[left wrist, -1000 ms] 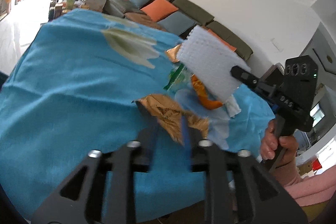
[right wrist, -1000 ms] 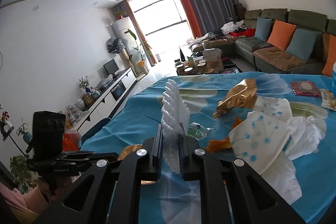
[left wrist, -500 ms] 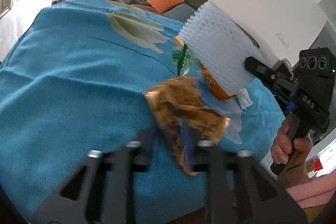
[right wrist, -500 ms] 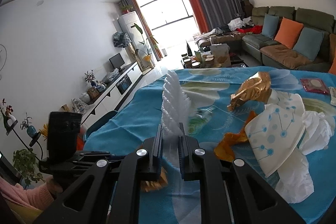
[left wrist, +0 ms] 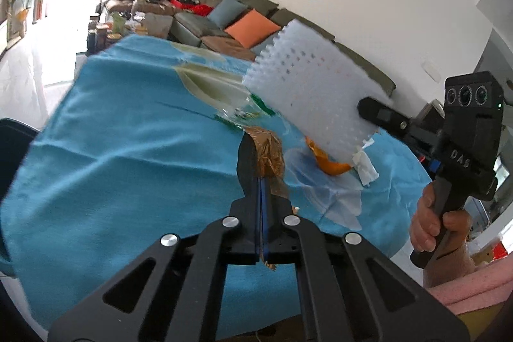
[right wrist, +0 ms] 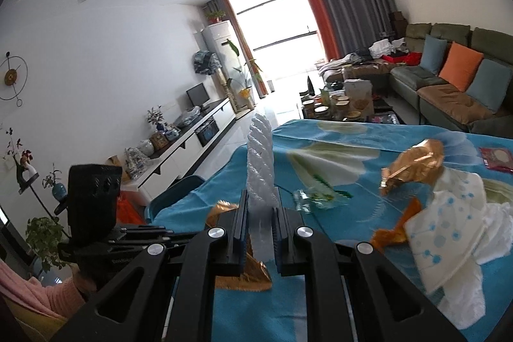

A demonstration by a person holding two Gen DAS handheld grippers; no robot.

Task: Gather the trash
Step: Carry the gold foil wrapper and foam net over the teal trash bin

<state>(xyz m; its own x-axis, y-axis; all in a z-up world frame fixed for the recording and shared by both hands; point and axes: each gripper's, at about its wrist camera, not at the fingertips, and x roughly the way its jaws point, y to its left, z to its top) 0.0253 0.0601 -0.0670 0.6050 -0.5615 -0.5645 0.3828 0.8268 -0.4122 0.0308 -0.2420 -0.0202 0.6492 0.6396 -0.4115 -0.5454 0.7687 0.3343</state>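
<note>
My left gripper [left wrist: 256, 156] is shut on a crumpled gold wrapper [left wrist: 267, 156], held just above the blue tablecloth [left wrist: 128, 175]. My right gripper [right wrist: 259, 213] is shut on a white foam net sleeve [right wrist: 260, 162] that stands upright between its pads. In the left wrist view that foam sleeve [left wrist: 307, 92] hangs over the table from the right gripper [left wrist: 372, 111], with a hand [left wrist: 429, 223] on the handle. The held gold wrapper [right wrist: 243, 276] also shows under the right gripper's fingers.
On the cloth lie a second gold wrapper [right wrist: 413, 165], an orange wrapper [right wrist: 394, 229], a clear green-printed wrapper [right wrist: 317, 197], crumpled blue-dotted white tissue [right wrist: 449, 226] and a red packet [right wrist: 497, 157]. A sofa [right wrist: 449, 85] stands beyond the table.
The left gripper's jaws closed on the gold wrapper and raised it off the cloth. The right gripper, still holding the foam sleeve, drifted a little.
</note>
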